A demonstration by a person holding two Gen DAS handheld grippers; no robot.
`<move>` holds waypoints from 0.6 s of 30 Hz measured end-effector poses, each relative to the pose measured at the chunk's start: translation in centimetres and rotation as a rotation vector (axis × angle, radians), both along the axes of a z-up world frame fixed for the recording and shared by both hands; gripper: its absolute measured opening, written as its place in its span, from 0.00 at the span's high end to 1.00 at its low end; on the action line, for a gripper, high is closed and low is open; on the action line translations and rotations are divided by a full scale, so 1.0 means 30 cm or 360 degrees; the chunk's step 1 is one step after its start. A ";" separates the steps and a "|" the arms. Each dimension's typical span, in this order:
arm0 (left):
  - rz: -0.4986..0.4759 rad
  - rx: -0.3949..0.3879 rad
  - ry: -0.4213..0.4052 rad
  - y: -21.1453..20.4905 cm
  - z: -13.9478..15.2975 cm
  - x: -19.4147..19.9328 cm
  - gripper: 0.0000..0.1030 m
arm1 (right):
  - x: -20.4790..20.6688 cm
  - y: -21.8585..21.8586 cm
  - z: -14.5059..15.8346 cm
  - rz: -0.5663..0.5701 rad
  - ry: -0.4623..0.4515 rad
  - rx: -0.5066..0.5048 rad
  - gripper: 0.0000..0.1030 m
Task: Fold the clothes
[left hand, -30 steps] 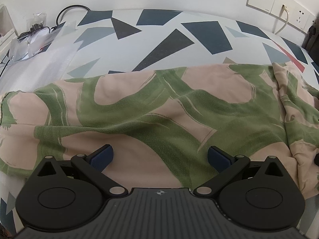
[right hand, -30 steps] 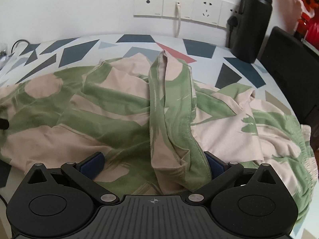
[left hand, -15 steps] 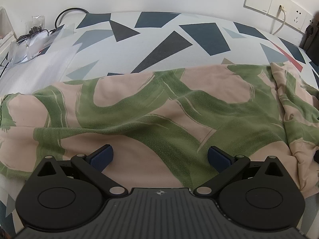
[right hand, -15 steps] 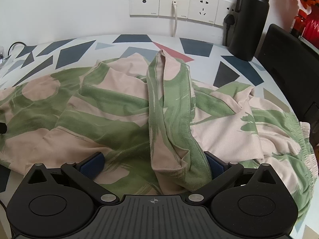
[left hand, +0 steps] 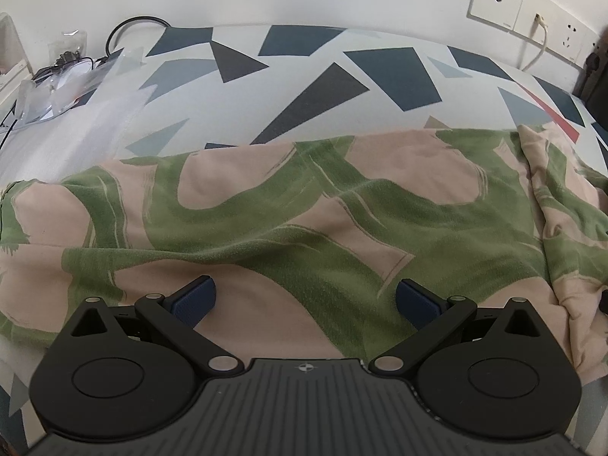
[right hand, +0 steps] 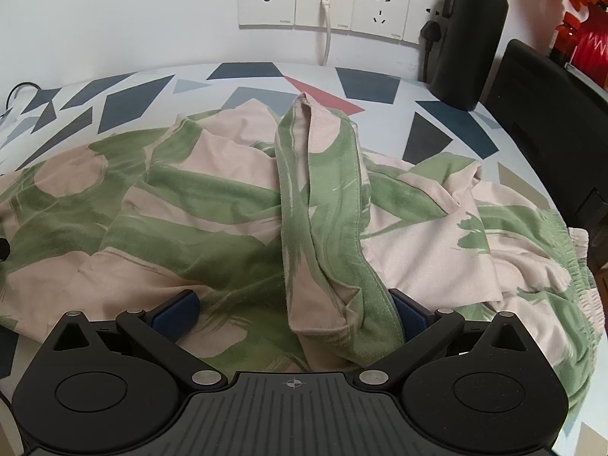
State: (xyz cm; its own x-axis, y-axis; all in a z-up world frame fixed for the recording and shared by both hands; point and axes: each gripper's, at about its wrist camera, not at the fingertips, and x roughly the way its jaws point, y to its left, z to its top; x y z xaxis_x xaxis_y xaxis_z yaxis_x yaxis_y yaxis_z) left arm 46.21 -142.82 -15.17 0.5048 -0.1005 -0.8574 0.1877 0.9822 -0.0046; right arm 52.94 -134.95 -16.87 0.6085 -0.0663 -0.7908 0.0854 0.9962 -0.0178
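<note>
A pink and green patterned garment (left hand: 288,220) lies spread across the table with the geometric cloth (left hand: 304,76). In the left wrist view it is fairly flat, and my left gripper (left hand: 306,298) hovers open over its near edge, nothing between the blue pads (left hand: 193,298). In the right wrist view the garment (right hand: 212,212) is rumpled, with a long folded strip (right hand: 323,205) running from the middle toward me. My right gripper (right hand: 292,313) is open, its jaws either side of the strip's near end; the right pad is partly hidden by fabric.
A black bottle (right hand: 475,34) stands at the back right by the wall sockets (right hand: 326,0), with a white cable (right hand: 326,34) and a black plug (right hand: 429,34). A dark chair back (right hand: 547,114) is at the right. Clear plastic bags and cables (left hand: 68,76) lie at the far left.
Both views have shifted slightly, as if the grippers drew back or lowered a little. The garment lies as before and both grippers stay open.
</note>
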 end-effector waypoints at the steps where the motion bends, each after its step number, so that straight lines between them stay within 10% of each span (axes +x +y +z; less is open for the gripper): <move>1: 0.0002 -0.0001 -0.0004 0.000 0.000 0.000 0.00 | 0.000 0.000 0.000 -0.0003 0.0000 0.0000 0.01; 18: -0.0075 -0.0005 -0.0052 0.004 -0.004 0.002 0.00 | -0.030 -0.036 0.048 -0.0059 -0.0016 0.0055 0.01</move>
State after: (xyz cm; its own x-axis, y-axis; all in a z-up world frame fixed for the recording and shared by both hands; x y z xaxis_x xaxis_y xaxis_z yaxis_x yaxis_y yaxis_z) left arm 46.27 -142.71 -15.28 0.5271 -0.1275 -0.8402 0.2335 0.9723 -0.0010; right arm 52.05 -136.02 -15.44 0.6142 -0.0616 -0.7867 0.1224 0.9923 0.0179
